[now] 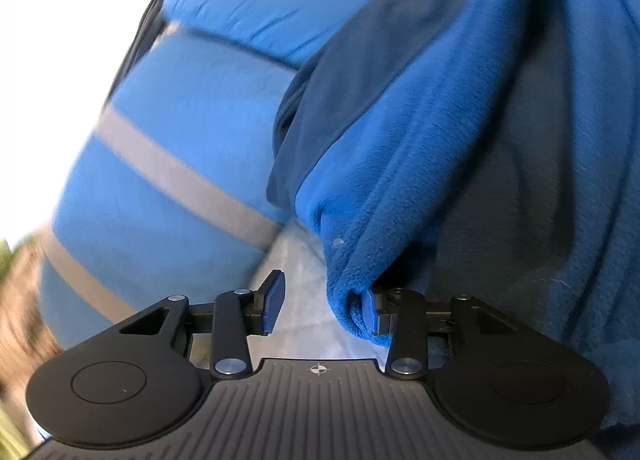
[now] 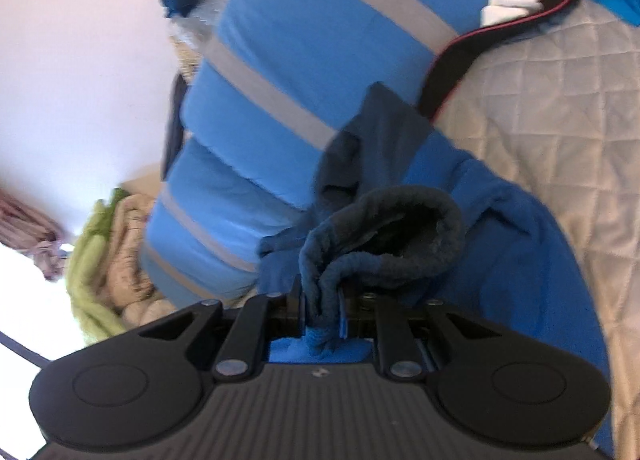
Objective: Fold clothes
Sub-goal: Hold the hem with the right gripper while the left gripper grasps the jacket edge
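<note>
right gripper point(image 2: 322, 314) clamped on the bunched dark-blue cuff of the blue fleece garment point(image 2: 516, 244) lying on the quilted bed cover point(image 2: 560, 108) beside striped pillows point(image 2: 288, 60); left gripper point(image 1: 322, 310) partway apart, fleece against one pad only.

Both fisheye views are bright with daylight, and the pale wall point(image 2: 80, 60) toward ten o'clock is washed out almost to white glare. The blue and grey striped pillows point(image 1: 180, 132) smear with motion blur, worst toward nine o'clock, while the black gripper body at six o'clock stays sharp. Straight lines bow at the rims, and the blue fleece garment point(image 1: 420, 148) keeps soft, shallow shadows in its folds.
</note>
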